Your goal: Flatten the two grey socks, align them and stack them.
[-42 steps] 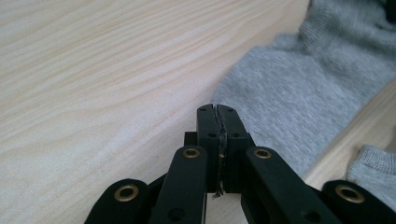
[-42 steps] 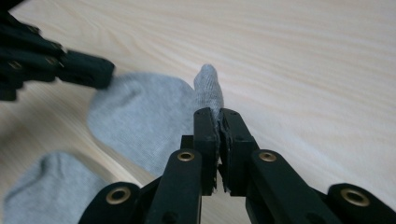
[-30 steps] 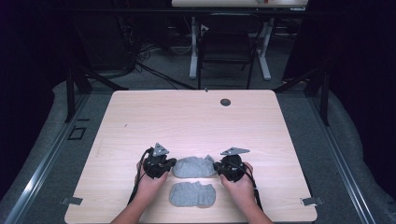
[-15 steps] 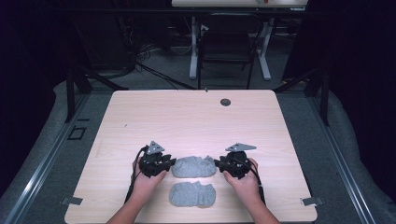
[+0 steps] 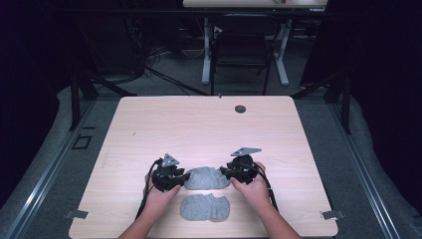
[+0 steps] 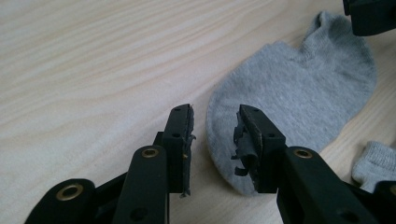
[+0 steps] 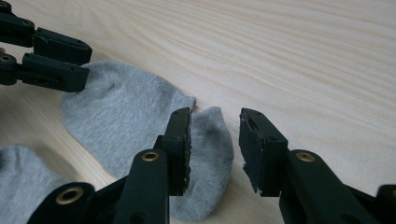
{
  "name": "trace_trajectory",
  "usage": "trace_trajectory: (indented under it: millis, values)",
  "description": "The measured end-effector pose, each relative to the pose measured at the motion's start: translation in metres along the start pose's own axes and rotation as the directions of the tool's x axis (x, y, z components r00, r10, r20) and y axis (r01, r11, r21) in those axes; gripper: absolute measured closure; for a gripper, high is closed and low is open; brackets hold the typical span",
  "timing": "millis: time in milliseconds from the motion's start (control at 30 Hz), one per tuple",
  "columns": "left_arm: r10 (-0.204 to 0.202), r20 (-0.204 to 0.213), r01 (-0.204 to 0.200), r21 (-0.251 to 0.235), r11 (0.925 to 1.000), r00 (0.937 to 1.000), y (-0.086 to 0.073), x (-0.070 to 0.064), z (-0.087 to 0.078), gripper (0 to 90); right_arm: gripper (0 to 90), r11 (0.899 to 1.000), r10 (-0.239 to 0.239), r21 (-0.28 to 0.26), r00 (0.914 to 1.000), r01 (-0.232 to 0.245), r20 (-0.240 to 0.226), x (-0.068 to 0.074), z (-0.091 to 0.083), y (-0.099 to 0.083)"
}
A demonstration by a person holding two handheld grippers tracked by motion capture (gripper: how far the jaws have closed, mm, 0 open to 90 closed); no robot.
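Two grey socks lie near the table's front edge. The farther sock lies flat between my two grippers; the nearer sock lies just in front of it. My left gripper is at the farther sock's left end, and in the left gripper view it stands open with the sock's rounded edge between the jaws. My right gripper is at the right end, and in the right gripper view it stands open astride the sock's end.
The light wooden table stretches away behind the socks, with a small dark round disc near its far edge. Chairs and desk legs stand on the floor beyond. A person's hands hold both grippers from the front edge.
Both grippers have shifted only slightly at the sock's two ends. The socks lie where they were.
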State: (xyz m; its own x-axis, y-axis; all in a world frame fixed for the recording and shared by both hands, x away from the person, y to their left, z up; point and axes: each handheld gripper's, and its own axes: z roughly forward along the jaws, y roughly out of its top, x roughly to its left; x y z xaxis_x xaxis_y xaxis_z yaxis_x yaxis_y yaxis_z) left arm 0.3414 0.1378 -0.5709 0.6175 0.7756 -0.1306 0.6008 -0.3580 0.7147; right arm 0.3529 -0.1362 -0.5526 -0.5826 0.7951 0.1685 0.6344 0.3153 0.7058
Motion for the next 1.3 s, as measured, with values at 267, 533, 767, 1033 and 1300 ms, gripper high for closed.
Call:
trace_trajectory:
  millis: [267, 533, 767, 1033, 1300]
  values:
    - [0.004, 0.003, -0.004, 0.005, 1.0, 1.0, -0.003, 0.001, 0.001, 71.3, 75.6, 0.998, -0.012, 0.065, 0.9999, 0.012, 0.008, -0.002, 0.006, -0.002]
    - [0.017, -0.007, -0.017, 0.016, 0.9997, 0.9998, -0.004, 0.001, 0.004, 82.1, 86.0, 0.996, -0.008, 0.088, 1.0, 0.008, 0.005, -0.003, 0.006, -0.007]
    - [0.011, 0.003, -0.011, 0.009, 0.9999, 0.9999, -0.003, 0.002, 0.002, 88.0, 87.5, 0.997, -0.003, 0.083, 1.0, 0.003, -0.001, -0.003, 0.003, -0.01]
    - [0.019, -0.005, -0.019, -0.013, 0.9997, 0.9998, -0.001, 0.004, -0.005, 88.6, 87.7, 0.998, 0.007, 0.063, 1.0, -0.006, -0.003, -0.004, -0.004, -0.013]
    - [0.027, 0.005, -0.027, -0.031, 0.9992, 0.9996, 0.002, 0.003, -0.012, 88.6, 87.5, 1.0, 0.017, 0.026, 0.9997, -0.016, -0.018, 0.003, -0.014, -0.01]
